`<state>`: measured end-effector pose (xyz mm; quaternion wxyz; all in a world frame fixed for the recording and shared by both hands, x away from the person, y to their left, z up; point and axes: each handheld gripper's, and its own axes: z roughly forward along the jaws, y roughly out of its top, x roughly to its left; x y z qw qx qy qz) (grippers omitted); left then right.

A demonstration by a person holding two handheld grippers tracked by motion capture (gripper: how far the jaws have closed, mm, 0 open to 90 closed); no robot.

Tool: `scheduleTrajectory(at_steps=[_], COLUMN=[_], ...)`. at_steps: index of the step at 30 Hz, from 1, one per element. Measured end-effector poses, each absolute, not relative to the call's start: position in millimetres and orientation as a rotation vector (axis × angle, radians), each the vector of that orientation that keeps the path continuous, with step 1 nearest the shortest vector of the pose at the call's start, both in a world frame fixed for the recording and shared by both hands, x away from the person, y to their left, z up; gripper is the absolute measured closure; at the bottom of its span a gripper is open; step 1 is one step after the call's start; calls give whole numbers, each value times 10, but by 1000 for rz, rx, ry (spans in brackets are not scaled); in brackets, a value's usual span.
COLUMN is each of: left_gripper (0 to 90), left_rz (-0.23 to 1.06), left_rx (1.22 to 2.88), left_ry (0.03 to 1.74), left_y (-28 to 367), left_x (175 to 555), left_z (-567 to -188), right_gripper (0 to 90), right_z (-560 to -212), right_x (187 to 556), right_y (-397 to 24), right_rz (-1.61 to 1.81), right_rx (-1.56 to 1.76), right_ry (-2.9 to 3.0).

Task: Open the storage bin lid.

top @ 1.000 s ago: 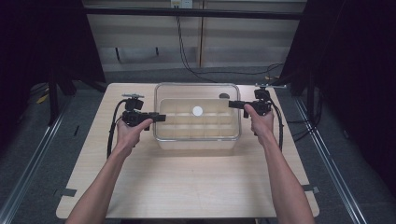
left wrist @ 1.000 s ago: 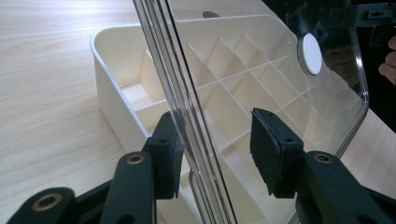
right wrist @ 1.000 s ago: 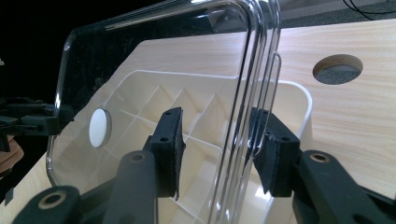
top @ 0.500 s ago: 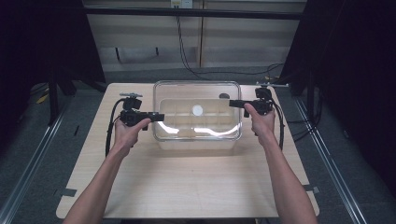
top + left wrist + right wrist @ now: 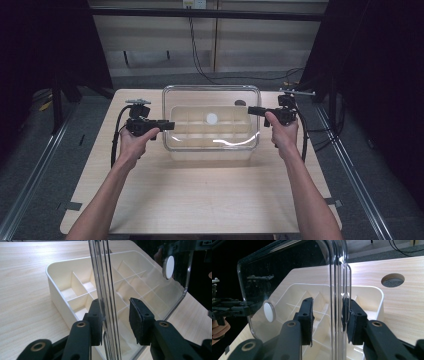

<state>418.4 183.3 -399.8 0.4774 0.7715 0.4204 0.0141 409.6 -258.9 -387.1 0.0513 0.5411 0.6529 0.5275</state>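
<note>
No writing or label can be read anywhere. The left gripper (image 5: pixel 167 125), held level with its forearm reaching in from the near edge of the table (image 5: pixel 200 200), has been closing its jaws on the left rim of the clear lid (image 5: pixel 210 102); one pad touches it. The lid, bearing a white round knob (image 5: pixel 212 118), sits lifted and tilted above the cream divided tray (image 5: pixel 210 150) at mid-table. The right gripper (image 5: pixel 252 110), also level, has been closing on the right rim.
</note>
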Motion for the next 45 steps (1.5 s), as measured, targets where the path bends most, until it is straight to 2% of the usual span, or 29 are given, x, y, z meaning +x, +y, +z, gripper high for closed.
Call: scheduleTrajectory(at_steps=[45], left_gripper=[653], left_rz=[46], left_rx=[1892], left_ry=[971], left_y=[1930], left_x=[3848], left_z=[-3883], right_gripper=[678], right_z=[-3745], right_x=[3644], right_y=[-2595], right_rz=[1695], right_rx=[1566], right_ry=[2002])
